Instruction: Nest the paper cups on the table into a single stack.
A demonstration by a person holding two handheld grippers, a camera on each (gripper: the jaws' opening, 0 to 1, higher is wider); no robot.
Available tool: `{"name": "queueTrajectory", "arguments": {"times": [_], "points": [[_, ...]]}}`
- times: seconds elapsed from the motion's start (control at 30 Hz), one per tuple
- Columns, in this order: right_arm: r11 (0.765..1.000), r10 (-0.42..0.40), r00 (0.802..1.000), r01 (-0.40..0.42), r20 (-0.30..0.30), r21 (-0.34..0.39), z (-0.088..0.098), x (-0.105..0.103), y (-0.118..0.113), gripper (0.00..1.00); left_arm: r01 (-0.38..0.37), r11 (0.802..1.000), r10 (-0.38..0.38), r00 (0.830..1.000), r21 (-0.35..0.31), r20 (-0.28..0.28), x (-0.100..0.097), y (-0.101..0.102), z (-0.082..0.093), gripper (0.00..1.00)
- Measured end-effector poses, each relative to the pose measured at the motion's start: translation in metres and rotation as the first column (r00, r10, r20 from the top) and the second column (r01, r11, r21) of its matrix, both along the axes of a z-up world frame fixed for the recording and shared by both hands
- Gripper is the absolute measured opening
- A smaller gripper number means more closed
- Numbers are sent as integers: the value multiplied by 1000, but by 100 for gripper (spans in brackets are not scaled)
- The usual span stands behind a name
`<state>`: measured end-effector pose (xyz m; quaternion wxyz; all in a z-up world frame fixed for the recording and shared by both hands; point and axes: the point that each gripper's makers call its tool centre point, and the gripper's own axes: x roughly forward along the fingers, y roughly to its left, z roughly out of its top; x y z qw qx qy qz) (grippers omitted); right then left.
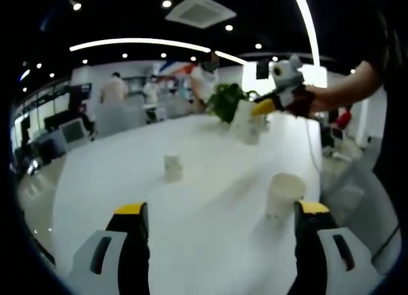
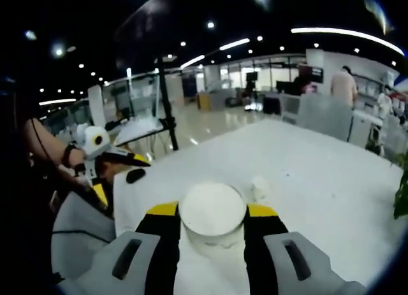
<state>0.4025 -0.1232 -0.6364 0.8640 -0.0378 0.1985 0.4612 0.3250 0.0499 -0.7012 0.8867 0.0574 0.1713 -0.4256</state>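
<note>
My left gripper (image 1: 222,209) stands open above the white table (image 1: 210,244), nothing between its yellow-tipped jaws. A paper cup (image 1: 284,194) stands upright just ahead of its right jaw. A smaller-looking cup (image 1: 173,166) stands farther off, mid-table. At the far end, my right gripper (image 1: 256,110) holds a white cup (image 1: 243,118) above the table. In the right gripper view, that gripper (image 2: 212,212) is shut on the cup (image 2: 212,209), whose open mouth faces the camera. Another cup (image 2: 259,187) stands just beyond it. The left gripper (image 2: 118,177) shows at the left, held by a hand.
A green plant (image 1: 226,99) stands at the table's far end behind the held cup. Desks, monitors and several people fill the office beyond. A tripod pole (image 2: 167,110) rises past the table's edge. The person's arm (image 1: 347,88) reaches in from the right.
</note>
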Motion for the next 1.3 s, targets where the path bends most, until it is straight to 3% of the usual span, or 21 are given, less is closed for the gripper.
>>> {"name": "queueTrajectory", "arguments": {"times": [1.3], "points": [[991,-16,1000,15,8,135,43,-32,16,35,-21,1000,21,1000,-21,7,0,6,3,93]]}}
